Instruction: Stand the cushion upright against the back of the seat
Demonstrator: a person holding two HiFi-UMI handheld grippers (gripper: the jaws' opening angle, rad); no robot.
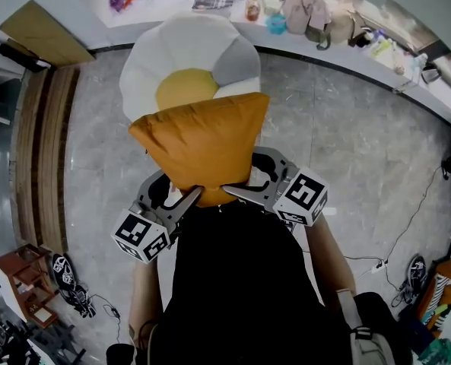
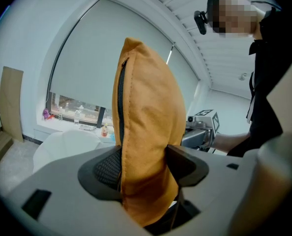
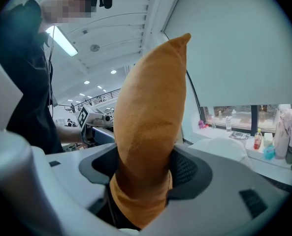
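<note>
The cushion [image 1: 201,139], orange fabric with a zip down one edge, hangs off the floor between the two grippers, its bulk rising beyond the jaws. The left gripper [image 1: 190,198] pinches one lower corner, its jaws pressed into the cloth, and the right gripper [image 1: 237,193] bites the neighbouring corner the same way. In both gripper views the fabric bunches and puckers where the pads squeeze it. That suggests a light, soft filling that gives under pressure, so the body will likely sag or fold once it is not propped.

Corner grips hold the cloth well but steer the bulk poorly. A hold further up the side edges, or resting the base down first, would probably give more control. The cloth looks matte, not slippery, and nothing about it seems fragile.

Ahead of the grippers lies the seat [image 1: 176,48], a white flower-shaped piece with a yellow centre [image 1: 181,88] and one grey petal [image 1: 236,61]. From the head view the cushion seems to hang clear of it, though overlap makes that uncertain.
</note>
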